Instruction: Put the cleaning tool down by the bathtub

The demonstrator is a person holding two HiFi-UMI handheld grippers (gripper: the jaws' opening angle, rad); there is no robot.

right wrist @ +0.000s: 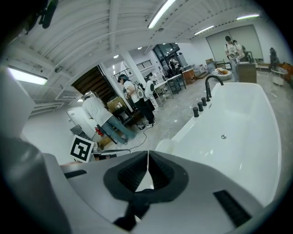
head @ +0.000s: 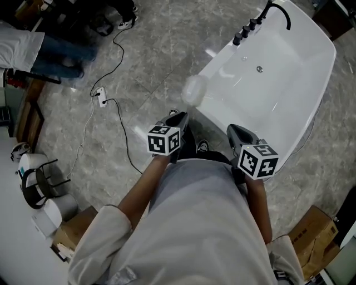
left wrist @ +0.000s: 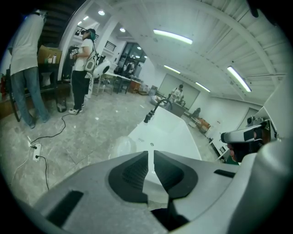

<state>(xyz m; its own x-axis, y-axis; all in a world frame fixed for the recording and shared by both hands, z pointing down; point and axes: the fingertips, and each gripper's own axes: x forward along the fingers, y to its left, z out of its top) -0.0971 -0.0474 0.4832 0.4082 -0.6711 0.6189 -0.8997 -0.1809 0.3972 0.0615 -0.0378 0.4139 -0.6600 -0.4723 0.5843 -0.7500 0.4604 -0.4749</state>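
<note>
The white bathtub (head: 311,72) stands on the grey marble floor at the upper right. A pale, rounded, blurry thing (head: 194,90), seemingly the cleaning tool, rests on the floor against the tub's near left corner; it also shows as a pale rounded thing (left wrist: 122,147) in the left gripper view and as a pale rounded thing (right wrist: 165,146) in the right gripper view. My left gripper (head: 179,116) hovers just short of it, shut and empty. Over the tub's near rim, my right gripper (head: 233,129) is shut too, with nothing between its jaws. In their own views, the left gripper (left wrist: 151,153) and right gripper (right wrist: 147,153) both point toward the tub.
A black faucet (head: 281,11) and knobs sit on the tub's far end. A power strip (head: 100,97) with cables lies on the floor to the left. People stand at the upper left. Stools (head: 39,178) and cardboard boxes (head: 314,234) line the edges.
</note>
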